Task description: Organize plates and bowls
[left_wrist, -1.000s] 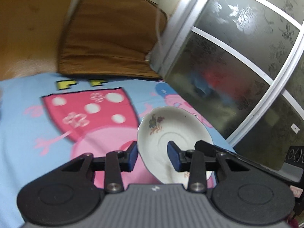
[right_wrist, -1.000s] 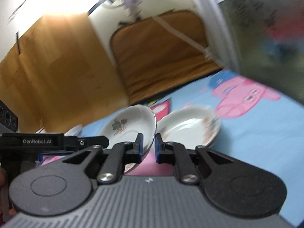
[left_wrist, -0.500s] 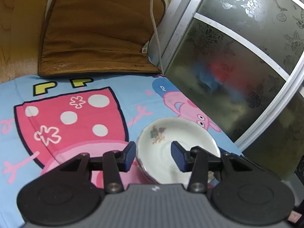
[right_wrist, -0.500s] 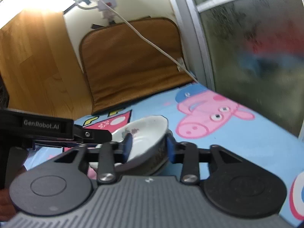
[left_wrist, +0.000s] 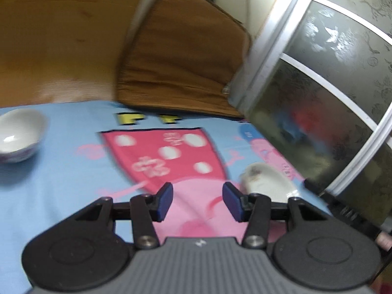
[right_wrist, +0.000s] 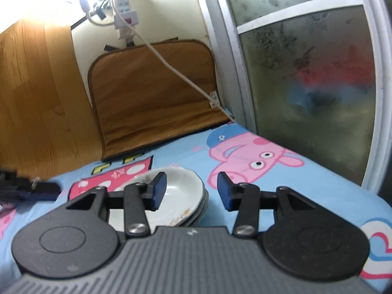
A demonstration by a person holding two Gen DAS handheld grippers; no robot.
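The surface under everything is a bed spread with a blue cartoon sheet (right_wrist: 306, 196), a brown cushion (right_wrist: 152, 98) propped at its far end and a frosted sliding door (right_wrist: 306, 73) running along the right of both tools. In the right wrist view a short stack of white plates (right_wrist: 176, 196) sits just ahead of the right tool (right_wrist: 192, 189), mostly behind its left finger, the top plate nested in the ones beneath with a flower print near its far rim. The right tool's jaws stand partly apart with bare sheet between the pads; they have just been opening, and nothing is between them. The left tool (left_wrist: 198, 202) is likewise partly parted and empty, its jaws having just been opening too, and its blurred view shows the same plates (left_wrist: 267, 183) low and to the right, just past its right finger. Well away to its left, near the edge of the sheet, a single white bowl (left_wrist: 20, 134) with a patterned outside sits upright and alone. By the look of it the plate-stacking step is finished, both tools clear of the pile, and the bowl is what remains in sight. The next move probably falls to the left tool: swing left toward the bowl, come down over its rim with one pad inside and one outside, and close firmly enough that the glazed wall does not slip. Whether more bowls lie beyond the edge of view cannot be told.
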